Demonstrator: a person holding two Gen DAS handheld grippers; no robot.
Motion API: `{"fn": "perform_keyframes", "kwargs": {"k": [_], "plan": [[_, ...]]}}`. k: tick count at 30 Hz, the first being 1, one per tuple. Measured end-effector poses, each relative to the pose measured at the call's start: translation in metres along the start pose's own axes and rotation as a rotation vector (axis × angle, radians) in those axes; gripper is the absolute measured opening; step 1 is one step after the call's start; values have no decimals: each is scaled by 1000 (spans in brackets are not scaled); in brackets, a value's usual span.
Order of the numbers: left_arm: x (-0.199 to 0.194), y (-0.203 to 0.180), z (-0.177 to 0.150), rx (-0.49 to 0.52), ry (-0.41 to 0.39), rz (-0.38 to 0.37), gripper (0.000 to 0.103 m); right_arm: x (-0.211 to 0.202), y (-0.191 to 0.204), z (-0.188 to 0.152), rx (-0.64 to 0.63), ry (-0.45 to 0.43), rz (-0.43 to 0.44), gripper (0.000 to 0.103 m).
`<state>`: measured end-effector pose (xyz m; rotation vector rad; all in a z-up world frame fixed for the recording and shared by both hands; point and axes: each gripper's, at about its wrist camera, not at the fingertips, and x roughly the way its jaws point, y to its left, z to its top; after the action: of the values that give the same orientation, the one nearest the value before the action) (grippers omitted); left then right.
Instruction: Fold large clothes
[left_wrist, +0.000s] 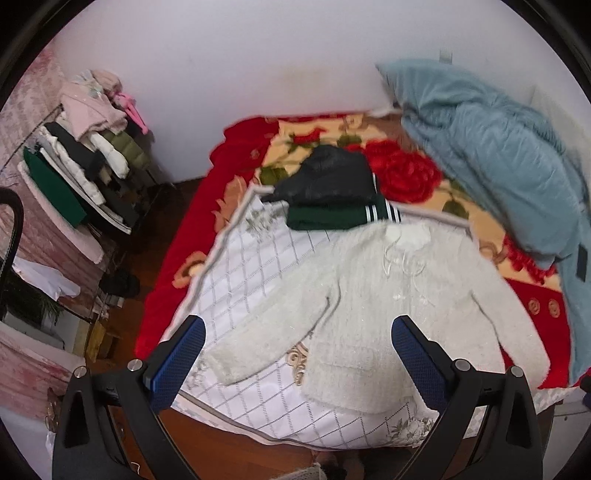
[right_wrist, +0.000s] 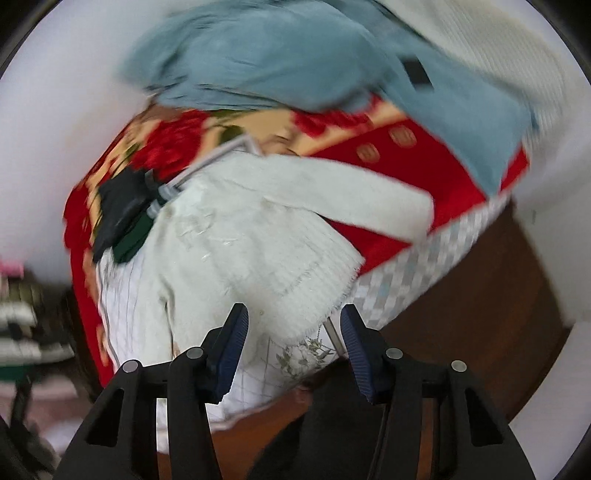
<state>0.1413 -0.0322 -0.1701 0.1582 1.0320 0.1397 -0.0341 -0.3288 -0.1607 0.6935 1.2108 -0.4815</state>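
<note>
The fuzzy white sweater is spread flat near the bed's foot edge, unfolded. Both the left claw and right claw are held spread, empty; a sleeve likely needs pinching next.

Bare quilt lay open left of the white sweater; folded clothes (stacked) blocked the far side, a blue blanket the right.
</note>
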Motion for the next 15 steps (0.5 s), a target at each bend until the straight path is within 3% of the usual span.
{"fn": "perform_keyframes", "kwargs": {"k": [3,5,9,15], "plan": [[41,-27,1,22,28,43,103,74,-55,26,180,38,43,57],[77,-51,3,41,68,70,103,124,-87,41,295,80,73,67],[142,-87,0,58,166,87,103,236,-157,69,526,139,142,67],[224,-147,-8,81,293,114,103,374,-218,95,761,206,181,67]]}}
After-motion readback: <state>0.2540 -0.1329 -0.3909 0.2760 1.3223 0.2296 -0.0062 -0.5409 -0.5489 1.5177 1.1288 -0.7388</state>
